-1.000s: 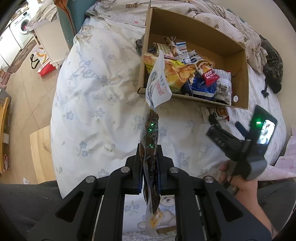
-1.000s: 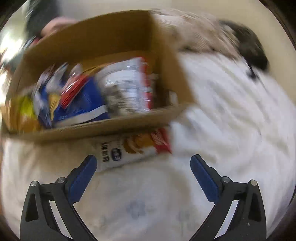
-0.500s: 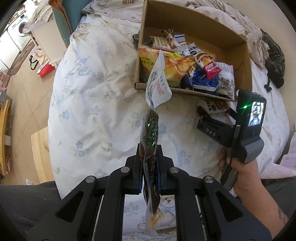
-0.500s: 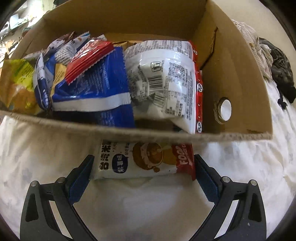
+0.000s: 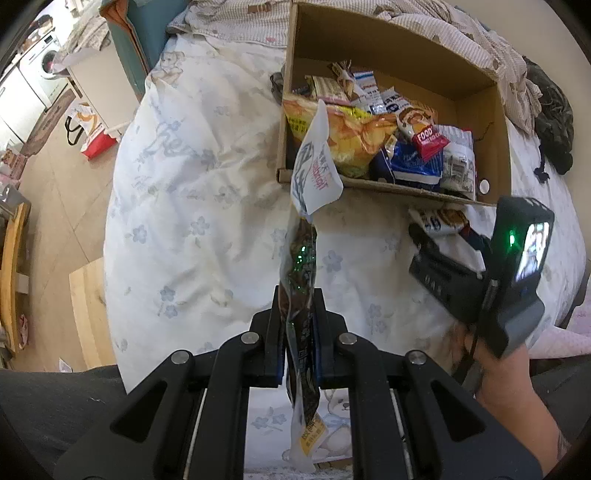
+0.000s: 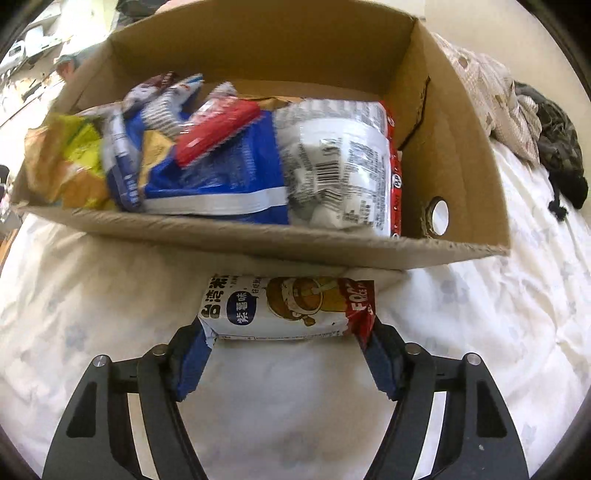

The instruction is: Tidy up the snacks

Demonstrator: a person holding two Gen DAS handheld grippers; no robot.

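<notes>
My left gripper (image 5: 298, 314) is shut on a long clear snack packet (image 5: 314, 173) with dark contents and a white top, held upright above the bed. An open cardboard box (image 6: 258, 236) on the bed holds several snack bags. In front of its near wall lies a white snack pack (image 6: 288, 310) with a red end. My right gripper (image 6: 286, 350) straddles that pack lengthwise. Its jaws are closing, and the blue pads (image 6: 192, 358) touch both crimped ends. The left wrist view shows the same right gripper (image 5: 443, 232) at the pack (image 5: 441, 219).
The white floral duvet (image 5: 192, 206) covers the bed. A striped blanket (image 5: 461, 33) and a dark cloth (image 5: 554, 122) lie behind and right of the box. The bed's left edge drops to a floor with a wooden board (image 5: 88, 306) and a red-and-white bag (image 5: 92, 136).
The right gripper came in close to the pack in front of the box, and its jaws narrowed from wide open onto the pack's ends. The left gripper still holds its packet in place.
</notes>
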